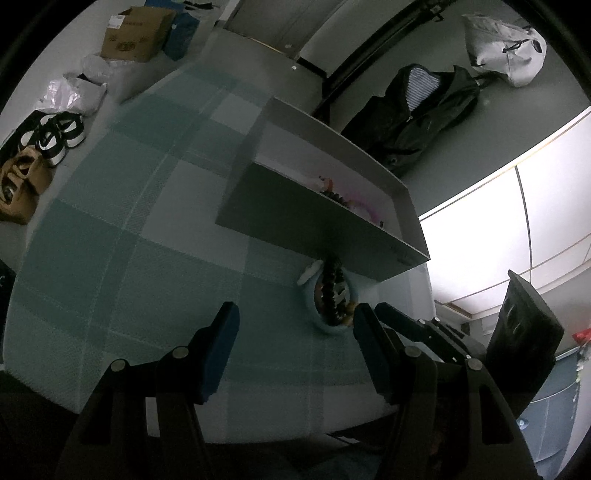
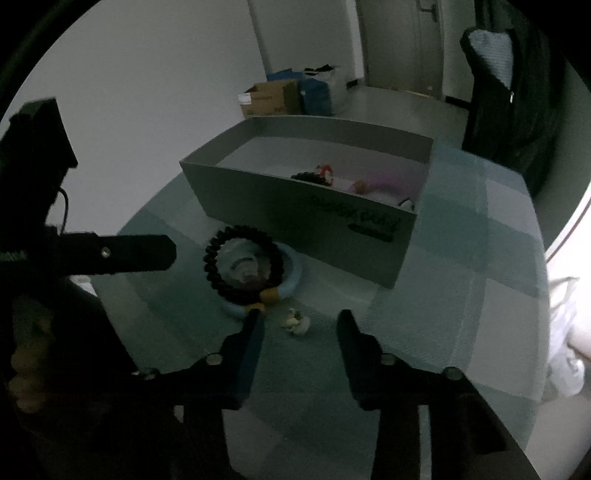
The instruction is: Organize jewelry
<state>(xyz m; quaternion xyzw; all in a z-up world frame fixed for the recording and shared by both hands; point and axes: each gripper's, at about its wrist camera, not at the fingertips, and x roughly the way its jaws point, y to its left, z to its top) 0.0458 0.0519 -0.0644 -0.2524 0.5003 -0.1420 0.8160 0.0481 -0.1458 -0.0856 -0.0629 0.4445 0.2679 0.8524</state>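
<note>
A dark bead bracelet (image 2: 240, 262) with an orange bead lies over a pale blue bangle (image 2: 293, 277) on the checked cloth, just in front of a grey box (image 2: 303, 221). My right gripper (image 2: 300, 321) is open and low over the cloth. A small whitish trinket (image 2: 295, 322) lies between its fingers without touching the pads. Its left fingertip is at the bangle's near edge. My left gripper (image 1: 295, 326) is open with nothing in it, just short of the bracelet (image 1: 332, 291) and bangle (image 1: 314, 314). The box (image 1: 325, 218) holds a red-and-white piece (image 2: 325, 171), a pink piece (image 2: 384, 181) and dark beads.
One finger of the left gripper (image 2: 147, 253) reaches in from the left of the right wrist view. The table edge runs close behind both grippers. On the floor are a cardboard box (image 1: 136, 33), shoes (image 1: 55, 136) and bags. A dark jacket (image 1: 417, 114) hangs beyond the table.
</note>
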